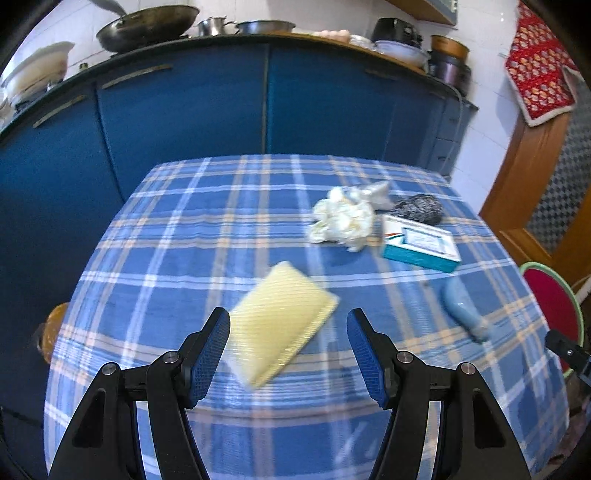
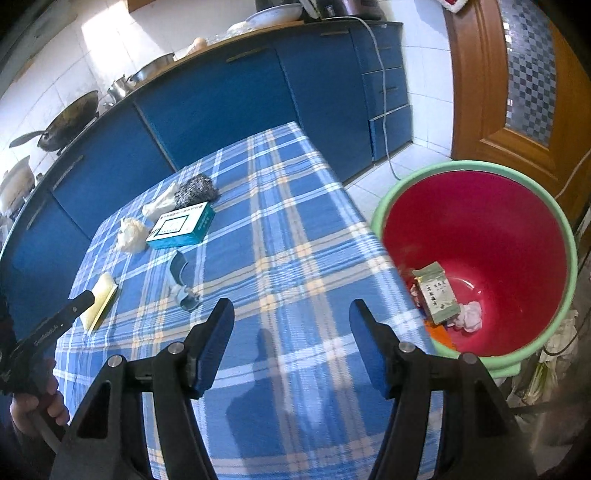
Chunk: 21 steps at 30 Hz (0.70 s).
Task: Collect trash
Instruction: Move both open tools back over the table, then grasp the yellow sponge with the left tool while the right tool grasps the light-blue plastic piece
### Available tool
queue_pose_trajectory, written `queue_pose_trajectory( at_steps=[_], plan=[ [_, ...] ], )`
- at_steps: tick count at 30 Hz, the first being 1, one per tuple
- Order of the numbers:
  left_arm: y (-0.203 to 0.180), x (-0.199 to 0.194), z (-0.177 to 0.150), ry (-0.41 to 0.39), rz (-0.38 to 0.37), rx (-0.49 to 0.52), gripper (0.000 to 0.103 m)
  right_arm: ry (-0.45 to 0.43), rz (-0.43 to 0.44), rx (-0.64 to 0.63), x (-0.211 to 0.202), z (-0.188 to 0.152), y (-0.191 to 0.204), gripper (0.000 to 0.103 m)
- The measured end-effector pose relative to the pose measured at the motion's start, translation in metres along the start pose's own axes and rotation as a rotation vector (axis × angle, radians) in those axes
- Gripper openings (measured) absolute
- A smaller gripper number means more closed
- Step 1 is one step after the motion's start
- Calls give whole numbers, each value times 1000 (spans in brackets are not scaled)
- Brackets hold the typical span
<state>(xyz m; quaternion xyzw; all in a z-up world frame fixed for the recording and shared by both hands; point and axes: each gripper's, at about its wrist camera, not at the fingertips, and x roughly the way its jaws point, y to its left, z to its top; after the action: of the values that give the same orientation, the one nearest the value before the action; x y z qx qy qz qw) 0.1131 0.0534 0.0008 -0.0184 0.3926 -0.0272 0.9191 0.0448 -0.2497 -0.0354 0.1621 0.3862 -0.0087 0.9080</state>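
A flat yellow packet (image 1: pixel 280 325) (image 2: pixel 99 301) lies on the blue plaid tablecloth (image 1: pixel 177 258). My left gripper (image 1: pixel 288 314) hovers just over it, open, its pads on either side and not touching. Farther back lie a crumpled white tissue (image 1: pixel 341 219), a teal box (image 1: pixel 421 242), a dark scrubber (image 1: pixel 419 208) and a pale blue tube (image 1: pixel 465 310). My right gripper (image 2: pixel 291 304) is open over the table's near right part with nothing between its fingers. The red bucket (image 2: pixel 480 221) with a green rim stands on the floor beside the table and holds a green packet (image 2: pixel 437 293) and pink paper (image 2: pixel 471 314).
Blue kitchen cabinets (image 1: pixel 184 110) run behind the table, with a wok (image 1: pixel 147 27) and bowls on the counter. A wooden door (image 2: pixel 491 92) stands to the right, behind the bucket. A hand (image 2: pixel 37 406) holds the left gripper's handle.
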Motion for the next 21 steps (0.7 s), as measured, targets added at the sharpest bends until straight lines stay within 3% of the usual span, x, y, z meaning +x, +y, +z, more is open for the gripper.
queue_pose_trajectory(
  at_steps=[10, 21],
  plan=[
    [5, 24, 5, 64, 51, 75, 67, 32, 50, -114, 15, 7, 39, 66],
    [3, 39, 5, 106, -12, 102, 67, 90, 106, -240, 46, 14, 88, 66]
  ],
)
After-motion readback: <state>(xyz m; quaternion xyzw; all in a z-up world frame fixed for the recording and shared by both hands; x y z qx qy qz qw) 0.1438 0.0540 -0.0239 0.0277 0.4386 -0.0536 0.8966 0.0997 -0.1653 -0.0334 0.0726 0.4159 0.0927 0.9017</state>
